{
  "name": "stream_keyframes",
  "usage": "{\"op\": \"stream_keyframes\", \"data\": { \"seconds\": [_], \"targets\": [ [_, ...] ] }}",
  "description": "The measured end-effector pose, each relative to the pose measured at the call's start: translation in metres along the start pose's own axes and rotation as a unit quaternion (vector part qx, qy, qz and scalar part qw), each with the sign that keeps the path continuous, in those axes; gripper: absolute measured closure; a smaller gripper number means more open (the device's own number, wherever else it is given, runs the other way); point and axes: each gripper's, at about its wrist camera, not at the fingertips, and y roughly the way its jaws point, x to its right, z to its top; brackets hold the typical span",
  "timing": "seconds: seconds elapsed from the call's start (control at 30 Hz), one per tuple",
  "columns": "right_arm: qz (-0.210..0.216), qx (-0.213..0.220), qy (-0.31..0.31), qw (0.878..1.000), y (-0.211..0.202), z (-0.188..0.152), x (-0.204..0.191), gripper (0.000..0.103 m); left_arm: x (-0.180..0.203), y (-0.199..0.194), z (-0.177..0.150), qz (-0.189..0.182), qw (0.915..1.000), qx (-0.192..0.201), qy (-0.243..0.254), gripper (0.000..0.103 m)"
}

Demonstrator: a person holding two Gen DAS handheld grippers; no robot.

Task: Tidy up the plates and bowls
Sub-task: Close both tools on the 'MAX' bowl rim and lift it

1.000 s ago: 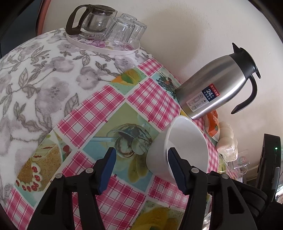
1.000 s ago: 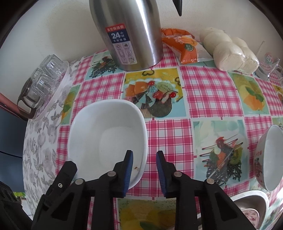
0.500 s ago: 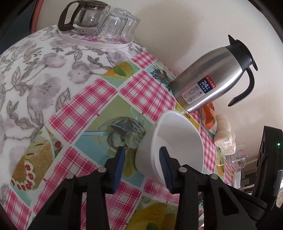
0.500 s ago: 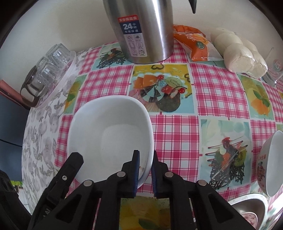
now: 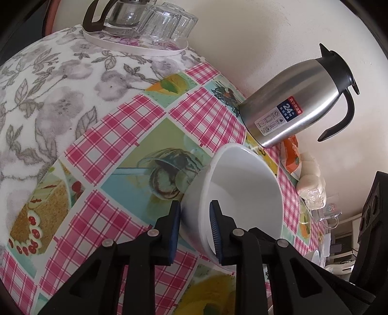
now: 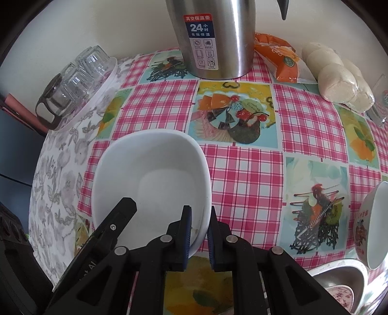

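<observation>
A glass teapot with a black handle point(image 5: 114, 17) and upturned clear drinking glasses point(image 5: 167, 24) share a round white tray point(image 5: 135, 47) far ahead and to the left of the left gripper point(image 5: 194, 230), on a grey floral cloth point(image 5: 48, 80). Ahead of that gripper spreads the pink-checked, picture-printed tablecloth point(image 5: 126, 135). The left gripper's blue-padded jaws are closed narrowly on the near wall of a white, rounded-square ceramic bowl point(image 5: 242, 193), one finger outside the wall and one inside the rim. Ahead and to the right of it stands a brushed steel vacuum jug with a black lid and handle point(image 5: 298, 101), with an orange snack packet point(image 5: 292, 157) and wrapped pale buns point(image 5: 311, 186) beyond.

From the right wrist, the same white bowl point(image 6: 150, 179) sits directly ahead and left of the right gripper point(image 6: 199, 236), whose jaws pinch the bowl's right-hand rim, nearly shut. The left gripper's black finger point(image 6: 116, 218) reaches over the bowl's near-left rim. Straight ahead stands the steel jug point(image 6: 213, 36). To the right, a white bowl with a painted outer wall point(image 6: 373, 225) rests on its side at the frame edge, above a steel basin point(image 6: 339, 273) in which a floral-patterned dish point(image 6: 339, 295) partly shows.
</observation>
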Motion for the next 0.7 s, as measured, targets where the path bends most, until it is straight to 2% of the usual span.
{"op": "stream_keyframes", "data": {
  "seconds": [0.23,0.7],
  "targets": [
    [0.006,0.007,0.011,1.0,-0.008,-0.006,0.003,0.09,0.004,-0.005,-0.003,-0.006,0.9999,-0.009,0.006,0.078],
    [0.027,0.049,0.038,0.998,-0.062,-0.024,0.028,0.09,0.043,-0.042,-0.013,-0.043,0.998,0.005,0.046,0.078]
  ]
}}
